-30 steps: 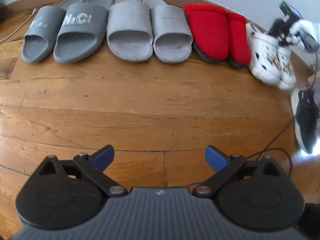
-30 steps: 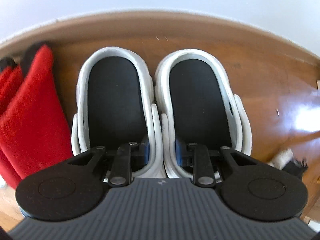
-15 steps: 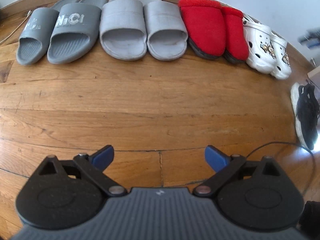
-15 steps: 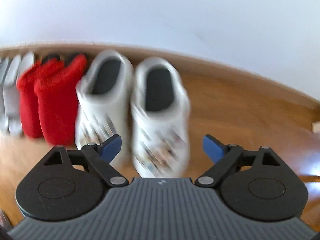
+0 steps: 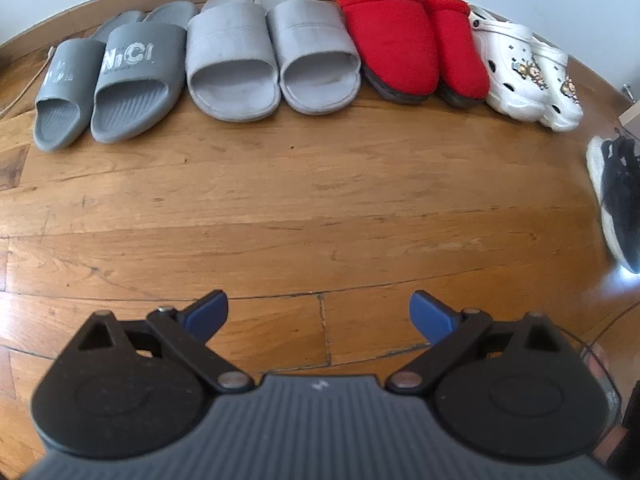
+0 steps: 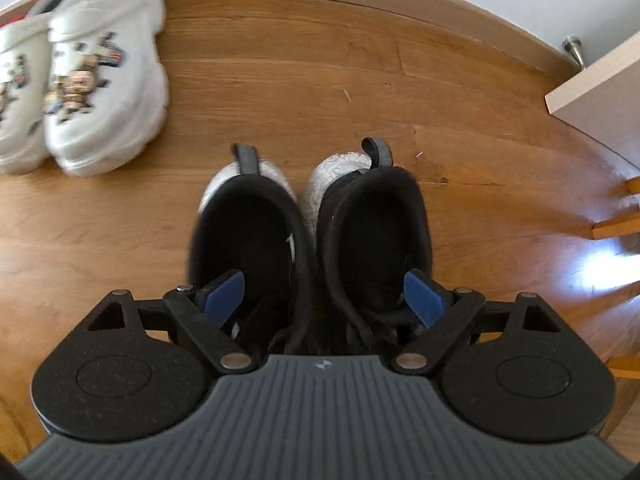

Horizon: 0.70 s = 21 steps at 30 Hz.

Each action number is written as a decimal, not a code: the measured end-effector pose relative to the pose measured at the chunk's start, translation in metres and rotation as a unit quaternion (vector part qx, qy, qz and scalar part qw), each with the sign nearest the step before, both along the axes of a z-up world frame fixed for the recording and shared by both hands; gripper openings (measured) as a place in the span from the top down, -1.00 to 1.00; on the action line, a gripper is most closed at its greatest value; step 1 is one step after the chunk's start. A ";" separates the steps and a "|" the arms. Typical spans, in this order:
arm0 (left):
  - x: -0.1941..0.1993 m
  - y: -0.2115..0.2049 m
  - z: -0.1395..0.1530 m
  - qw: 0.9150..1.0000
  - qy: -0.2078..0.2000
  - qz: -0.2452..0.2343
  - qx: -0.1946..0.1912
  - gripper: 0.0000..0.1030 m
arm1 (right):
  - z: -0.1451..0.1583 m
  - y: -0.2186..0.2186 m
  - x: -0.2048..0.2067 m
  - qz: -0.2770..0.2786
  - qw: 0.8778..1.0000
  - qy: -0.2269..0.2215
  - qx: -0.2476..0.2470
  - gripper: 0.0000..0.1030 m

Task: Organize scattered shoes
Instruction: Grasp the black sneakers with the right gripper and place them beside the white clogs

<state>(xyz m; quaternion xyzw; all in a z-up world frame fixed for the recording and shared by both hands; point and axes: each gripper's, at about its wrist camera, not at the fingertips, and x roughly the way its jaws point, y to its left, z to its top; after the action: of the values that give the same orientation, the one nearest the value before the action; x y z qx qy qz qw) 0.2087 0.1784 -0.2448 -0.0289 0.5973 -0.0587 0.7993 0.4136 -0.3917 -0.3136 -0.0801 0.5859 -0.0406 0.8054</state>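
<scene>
Directly between spread jaws: black sneakers.

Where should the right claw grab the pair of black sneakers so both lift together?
Probably by the two inner collar walls where the black sneakers touch, coming down from above. They stand upright side by side, openings up, and the open right claw already has a blue fingertip over each opening; shutting should pinch the adjoining walls together.

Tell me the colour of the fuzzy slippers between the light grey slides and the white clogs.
Red, with dark soles; the fuzzy slippers show best in the left wrist view.
</scene>
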 end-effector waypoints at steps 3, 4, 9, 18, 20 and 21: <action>0.000 0.001 -0.003 1.000 0.007 0.001 0.009 -0.91 | -0.006 -0.001 0.007 -0.007 1.000 -0.014 0.010 0.38; -0.001 0.001 -0.004 1.000 0.009 0.002 0.011 -0.91 | -0.008 -0.002 0.010 -0.009 1.000 -0.019 0.014 0.69; -0.001 0.002 -0.009 0.999 0.021 0.004 0.024 -0.91 | -0.004 0.004 0.034 -0.021 0.998 -0.050 0.036 0.70; -0.002 -0.001 -0.006 1.000 0.011 -0.005 0.023 -0.91 | 0.018 0.045 0.147 -0.027 0.996 -0.080 0.009 0.69; -0.001 -0.002 -0.004 1.000 0.004 -0.003 0.023 -0.91 | 0.028 0.060 0.183 -0.028 0.996 -0.084 0.017 0.69; -0.001 -0.002 -0.001 1.000 -0.001 -0.003 0.023 -0.91 | 0.030 0.067 0.193 -0.029 0.996 -0.085 0.013 0.65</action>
<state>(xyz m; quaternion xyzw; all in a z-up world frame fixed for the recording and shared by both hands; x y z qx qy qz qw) 0.2079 0.1766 -0.2461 -0.0083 0.5981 -0.0471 0.8000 0.6067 -0.3251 -0.2837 -0.0490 0.5177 -0.0630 0.8518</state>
